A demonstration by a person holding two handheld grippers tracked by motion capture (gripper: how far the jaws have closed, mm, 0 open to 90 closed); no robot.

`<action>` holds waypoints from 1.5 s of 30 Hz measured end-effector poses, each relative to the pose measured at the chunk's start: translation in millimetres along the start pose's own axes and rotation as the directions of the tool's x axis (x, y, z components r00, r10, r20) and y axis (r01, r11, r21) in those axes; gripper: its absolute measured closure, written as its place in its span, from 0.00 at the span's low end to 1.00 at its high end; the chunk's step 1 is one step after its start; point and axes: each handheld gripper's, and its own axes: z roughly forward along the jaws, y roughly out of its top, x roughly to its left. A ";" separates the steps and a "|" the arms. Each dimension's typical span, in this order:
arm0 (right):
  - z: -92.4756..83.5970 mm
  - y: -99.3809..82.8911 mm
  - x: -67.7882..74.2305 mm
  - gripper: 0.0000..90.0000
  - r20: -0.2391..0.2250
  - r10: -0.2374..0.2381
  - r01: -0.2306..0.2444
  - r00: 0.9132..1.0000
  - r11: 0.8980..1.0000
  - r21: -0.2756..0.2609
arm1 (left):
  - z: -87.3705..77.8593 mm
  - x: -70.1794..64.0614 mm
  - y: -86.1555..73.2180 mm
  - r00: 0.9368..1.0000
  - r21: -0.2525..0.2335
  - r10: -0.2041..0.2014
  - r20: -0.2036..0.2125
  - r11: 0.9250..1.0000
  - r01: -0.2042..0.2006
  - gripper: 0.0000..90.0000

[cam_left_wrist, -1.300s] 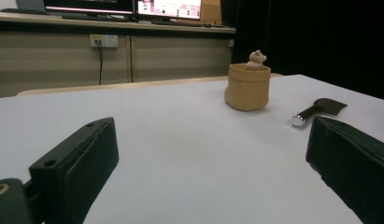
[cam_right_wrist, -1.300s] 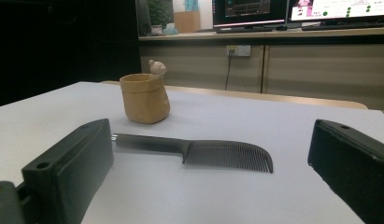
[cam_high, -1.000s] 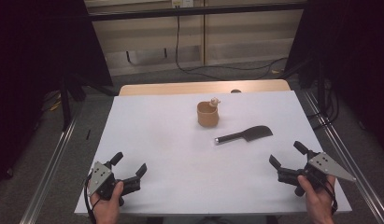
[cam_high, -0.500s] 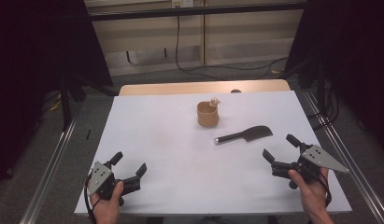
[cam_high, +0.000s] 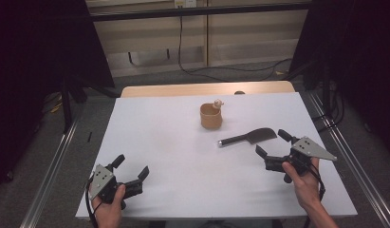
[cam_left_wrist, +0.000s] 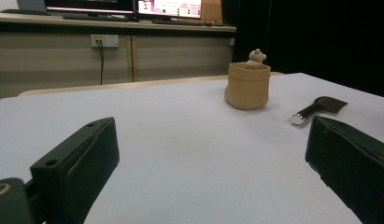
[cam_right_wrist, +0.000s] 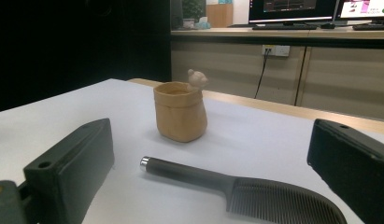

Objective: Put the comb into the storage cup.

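Comb (cam_high: 249,137) right of frame centre, your right gripper (cam_high: 270,147) wide open just beside it, holding nothing, your left gripper (cam_high: 131,167) lower left, open, empty.

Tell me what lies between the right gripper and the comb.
Nothing: in the high view, bare white table separates the right gripper from the comb. The right gripper view shows the comb just ahead of the open jaws.

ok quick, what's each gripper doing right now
left gripper: open, holding nothing, low over the table.
right gripper: open, holding nothing, close to the comb.
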 end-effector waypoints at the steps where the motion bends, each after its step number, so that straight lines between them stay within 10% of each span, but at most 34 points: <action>1: 1.1 1.2 -0.6 0.00 -0.002 0.001 -0.001 1.000 1.000 -0.001 | 0.2 -0.1 -0.1 1.000 -0.001 -0.002 0.001 1.000 0.002 0.03; 45: 75.5 29.0 -28.5 0.02 0.053 0.027 -0.028 0.998 1.000 0.001 | -2.0 -2.4 1.2 1.000 -0.016 0.006 0.013 1.000 -0.006 0.03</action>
